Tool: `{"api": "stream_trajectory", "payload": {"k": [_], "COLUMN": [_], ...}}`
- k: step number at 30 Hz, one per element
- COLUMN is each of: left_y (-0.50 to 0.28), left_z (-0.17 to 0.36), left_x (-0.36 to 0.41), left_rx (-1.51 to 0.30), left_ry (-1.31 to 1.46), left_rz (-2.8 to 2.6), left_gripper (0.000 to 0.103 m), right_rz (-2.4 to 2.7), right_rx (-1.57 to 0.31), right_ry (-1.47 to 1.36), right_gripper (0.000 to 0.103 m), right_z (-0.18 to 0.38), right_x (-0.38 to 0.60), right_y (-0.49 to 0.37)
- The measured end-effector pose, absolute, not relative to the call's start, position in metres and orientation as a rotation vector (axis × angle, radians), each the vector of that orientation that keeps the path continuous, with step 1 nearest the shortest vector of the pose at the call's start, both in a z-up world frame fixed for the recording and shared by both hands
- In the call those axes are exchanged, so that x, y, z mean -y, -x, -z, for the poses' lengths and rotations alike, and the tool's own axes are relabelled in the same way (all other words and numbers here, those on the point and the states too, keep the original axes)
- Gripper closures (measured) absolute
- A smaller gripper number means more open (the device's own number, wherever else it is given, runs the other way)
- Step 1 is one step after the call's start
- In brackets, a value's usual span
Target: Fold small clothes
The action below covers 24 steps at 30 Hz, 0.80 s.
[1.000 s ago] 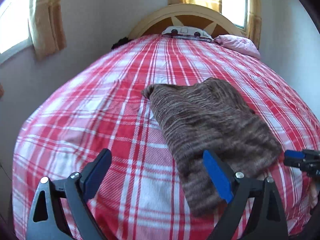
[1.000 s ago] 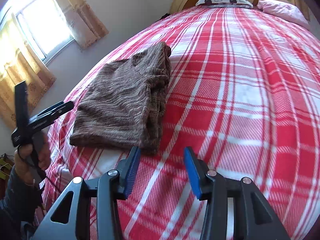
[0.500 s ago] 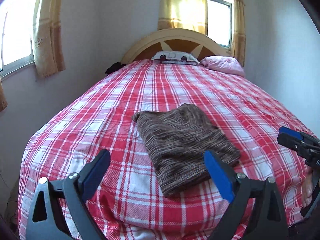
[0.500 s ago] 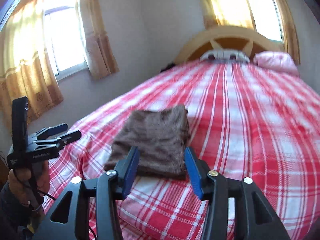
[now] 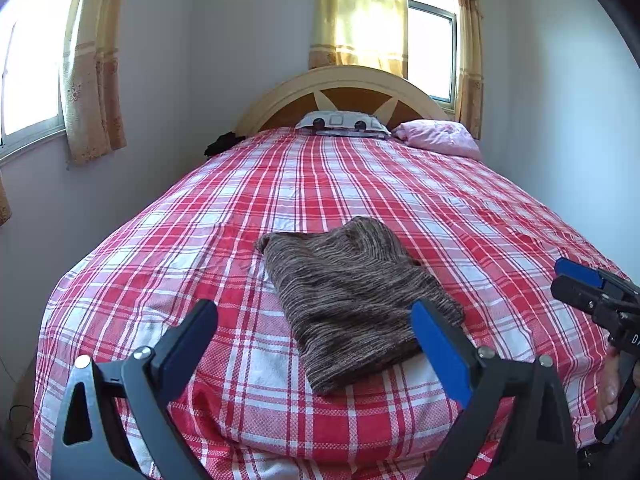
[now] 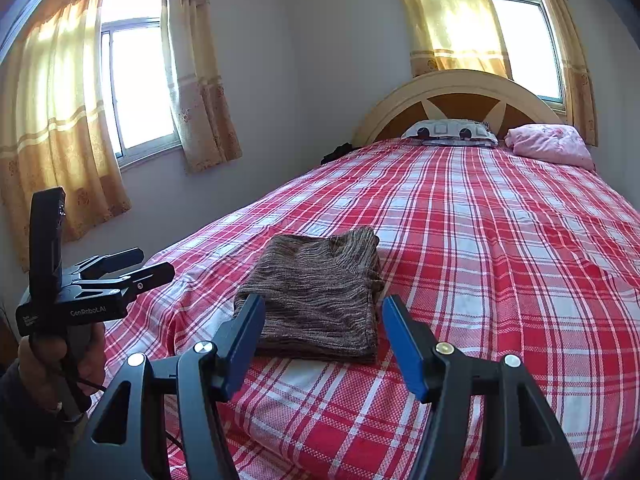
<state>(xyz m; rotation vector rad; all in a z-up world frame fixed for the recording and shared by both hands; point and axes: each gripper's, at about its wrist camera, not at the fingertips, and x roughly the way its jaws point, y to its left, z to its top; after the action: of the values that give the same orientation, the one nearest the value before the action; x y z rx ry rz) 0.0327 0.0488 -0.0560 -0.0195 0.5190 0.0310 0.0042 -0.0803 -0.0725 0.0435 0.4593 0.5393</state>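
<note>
From the left wrist camera, the left gripper [image 5: 314, 328] is hovering above the foot of the bed, angled gently downward, its blue-padded jaws spread wide with nothing between them. A second ago this view sat lower and closer to the bed; now the windows and walls are filling the upper half. The folded brown-and-grey striped knit garment [image 5: 352, 296] is lying flat on the red-and-white plaid bedspread [image 5: 360, 184] near the foot, a neat rectangle with one thicker layered end toward the arched wooden headboard [image 5: 344, 92]. The right gripper [image 5: 588, 288] is showing at the right edge, clear of the cloth.

From the right wrist camera, the right gripper [image 6: 324, 336] is hanging short of the garment [image 6: 316, 292], its jaws opening with nothing gripped; a second ago they stood narrower. At the left, a hand [image 6: 52, 364] is holding the left gripper [image 6: 132, 264] off the bed's side, its fingers apart.
</note>
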Motion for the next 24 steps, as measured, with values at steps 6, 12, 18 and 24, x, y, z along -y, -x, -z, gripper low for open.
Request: {"api": "stream_trajectory", "payload": {"k": [6, 12, 18, 24], "left_y": [-0.0328, -0.0321, -0.03, -0.0297], "left_z": [0.0566, 0.0563, 0.0535, 0.0526], "left_x": [-0.0492, -0.0483, -0.0475, -0.0477], "left_rx": [-0.523, -0.517, -0.508, -0.507], "left_ry": [0.025, 0.027, 0.031, 0.031], "left_rz": [-0.026, -0.029, -0.033, -0.036], "left_gripper": [0.003, 0.003, 0.003, 0.003], "right_rz": [-0.544, -0.545, -0.549, -0.557], "right_rx": [-0.444, -0.445, -0.442, -0.437], "right_ry": [-0.035, -0.034, -0.031, -0.025], "right_gripper": [0.041, 0.041, 0.041, 0.041], "right_z": [0.0695, 0.0703, 0.0705, 0.0707], "right_x": [0.0794, 0.0776, 0.0765, 0.0748], "right_y": [0.0002, 0.0027, 0.0041, 0.0062]}}
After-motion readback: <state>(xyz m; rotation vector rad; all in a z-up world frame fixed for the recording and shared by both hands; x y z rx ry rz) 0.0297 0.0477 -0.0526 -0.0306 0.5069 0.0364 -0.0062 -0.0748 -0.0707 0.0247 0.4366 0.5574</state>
